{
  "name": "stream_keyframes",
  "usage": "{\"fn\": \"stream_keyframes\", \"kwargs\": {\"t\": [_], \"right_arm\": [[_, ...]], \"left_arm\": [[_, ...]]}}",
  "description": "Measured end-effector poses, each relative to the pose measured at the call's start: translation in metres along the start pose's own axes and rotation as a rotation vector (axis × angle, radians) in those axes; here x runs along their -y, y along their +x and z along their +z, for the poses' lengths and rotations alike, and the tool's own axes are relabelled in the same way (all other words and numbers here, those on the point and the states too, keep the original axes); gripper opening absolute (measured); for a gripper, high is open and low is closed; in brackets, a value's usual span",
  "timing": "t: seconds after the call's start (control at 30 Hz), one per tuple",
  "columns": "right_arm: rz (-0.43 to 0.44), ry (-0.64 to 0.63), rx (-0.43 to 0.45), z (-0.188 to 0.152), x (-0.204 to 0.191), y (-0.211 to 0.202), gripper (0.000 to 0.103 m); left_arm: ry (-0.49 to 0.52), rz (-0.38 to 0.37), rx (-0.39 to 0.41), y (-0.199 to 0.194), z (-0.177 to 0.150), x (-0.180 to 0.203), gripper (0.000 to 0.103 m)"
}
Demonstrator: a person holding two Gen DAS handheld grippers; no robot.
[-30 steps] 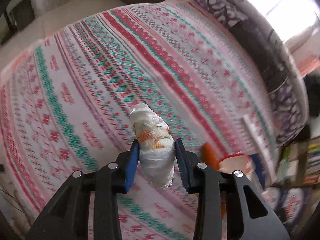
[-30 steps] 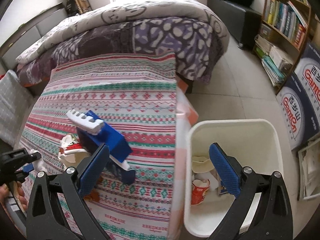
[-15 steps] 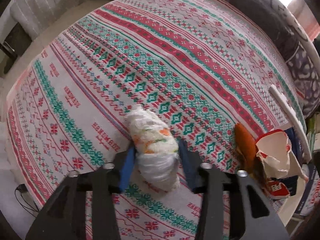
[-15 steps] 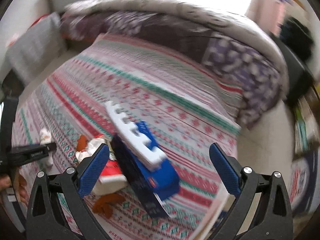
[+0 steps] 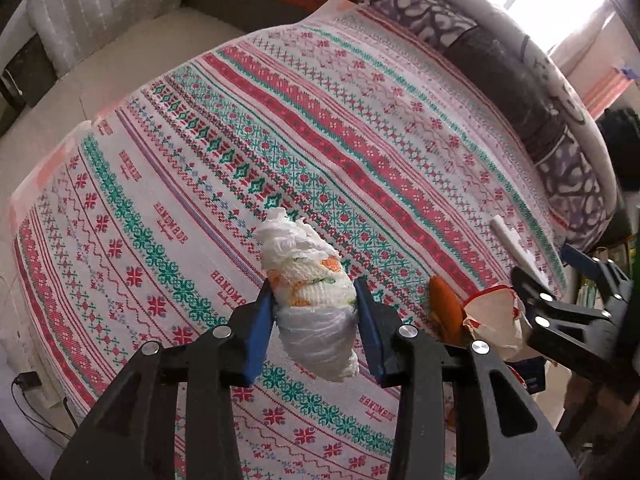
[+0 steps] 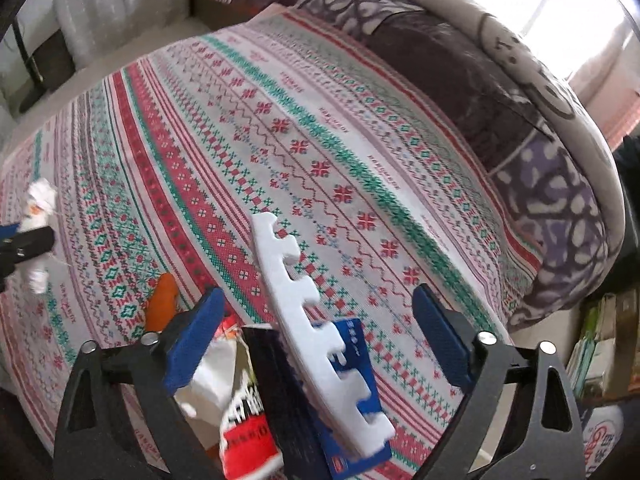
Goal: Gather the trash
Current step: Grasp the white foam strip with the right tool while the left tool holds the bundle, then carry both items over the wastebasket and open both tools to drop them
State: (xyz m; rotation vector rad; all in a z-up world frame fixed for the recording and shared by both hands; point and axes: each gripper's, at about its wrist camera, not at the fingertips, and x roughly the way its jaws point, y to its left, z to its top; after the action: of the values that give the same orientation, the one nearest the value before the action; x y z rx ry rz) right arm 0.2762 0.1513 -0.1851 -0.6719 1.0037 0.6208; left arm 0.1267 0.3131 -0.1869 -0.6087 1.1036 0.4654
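My left gripper (image 5: pixel 314 312) is shut on a crumpled white tissue wad (image 5: pixel 308 280) with orange and green print, held above the patterned bedspread (image 5: pixel 280 140). The same wad (image 6: pixel 38 216) shows at the left edge of the right wrist view. My right gripper (image 6: pixel 320 336) hangs over a pile of trash, its jaws wide and closing. Between them lie a white notched foam strip (image 6: pixel 312 320) on a blue carton (image 6: pixel 352 360); neither pad touches them. A torn red and white paper cup (image 6: pixel 236 408) and an orange scrap (image 6: pixel 162 304) lie to the left.
A purple and white quilt (image 6: pixel 520 128) is bunched along the far side of the bed. A grey cushion (image 5: pixel 100 8) sits beyond the bedspread's far left corner. Bookshelves (image 6: pixel 600 344) stand at the right past the bed's edge.
The right gripper swung from over the white bin to over the bed's trash pile, rolling as it went, and its jaws narrowed slightly. The left gripper kept hold of the tissue wad and shifted little.
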Motion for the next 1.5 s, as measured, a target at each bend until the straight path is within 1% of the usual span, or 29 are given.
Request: {"fn": "stream_keyframes", "kwargs": {"t": [0.07, 0.1, 0.13, 0.17, 0.2, 0.27, 0.4, 0.5, 0.6, 0.73, 0.8, 0.97, 1.13, 1.27, 1.37, 1.5], "right_arm": [[-0.009, -0.018, -0.026, 0.001, -0.005, 0.007, 0.069], [-0.009, -0.021, -0.041, 0.002, -0.007, 0.011, 0.051], [-0.002, -0.015, -0.061, 0.003, -0.008, 0.014, 0.030], [0.003, -0.003, -0.073, 0.004, -0.007, 0.017, 0.025], [-0.002, 0.011, -0.066, 0.005, -0.007, 0.016, 0.021], [0.002, 0.051, -0.011, 0.007, -0.003, 0.007, 0.021], [0.040, 0.168, 0.096, 0.013, 0.005, -0.021, 0.020], [0.038, 0.224, 0.178, 0.016, 0.006, -0.045, 0.020], [0.039, 0.275, 0.260, 0.013, 0.004, -0.072, 0.020], [0.021, 0.338, 0.324, 0.007, 0.006, -0.095, 0.020], [0.012, 0.363, 0.338, 0.001, 0.006, -0.105, 0.020], [-0.063, 0.395, 0.402, -0.018, 0.004, -0.129, 0.020], [-0.111, 0.467, 0.421, -0.049, 0.008, -0.144, 0.020], [-0.101, 0.556, 0.405, -0.071, 0.015, -0.148, 0.020], [-0.110, 0.605, 0.412, -0.088, 0.020, -0.148, 0.020], [-0.118, 0.660, 0.401, -0.106, 0.030, -0.138, 0.020]], "left_arm": [[0.000, -0.007, -0.001, -0.002, 0.000, -0.005, 0.039], [-0.001, -0.007, 0.000, -0.003, 0.001, -0.007, 0.039], [-0.003, -0.007, 0.002, -0.004, 0.002, -0.010, 0.039], [-0.006, -0.007, 0.004, -0.007, 0.002, -0.010, 0.039], [-0.010, -0.007, 0.007, -0.010, 0.002, -0.010, 0.039], [-0.020, -0.007, 0.021, -0.015, 0.003, -0.014, 0.039], [-0.034, -0.017, 0.070, -0.020, 0.009, -0.017, 0.039], [-0.035, -0.020, 0.134, -0.035, 0.012, -0.016, 0.039], [-0.033, -0.041, 0.205, -0.054, 0.013, -0.013, 0.039], [-0.007, -0.055, 0.297, -0.078, 0.011, -0.004, 0.039], [0.015, -0.054, 0.339, -0.088, 0.008, 0.003, 0.039], [0.055, -0.051, 0.415, -0.104, 0.001, 0.016, 0.040], [0.085, -0.056, 0.464, -0.114, -0.007, 0.029, 0.040], [0.127, -0.051, 0.475, -0.115, -0.016, 0.044, 0.040], [0.156, -0.053, 0.474, -0.114, -0.024, 0.055, 0.040], [0.205, -0.052, 0.475, -0.111, -0.035, 0.072, 0.040]]}}
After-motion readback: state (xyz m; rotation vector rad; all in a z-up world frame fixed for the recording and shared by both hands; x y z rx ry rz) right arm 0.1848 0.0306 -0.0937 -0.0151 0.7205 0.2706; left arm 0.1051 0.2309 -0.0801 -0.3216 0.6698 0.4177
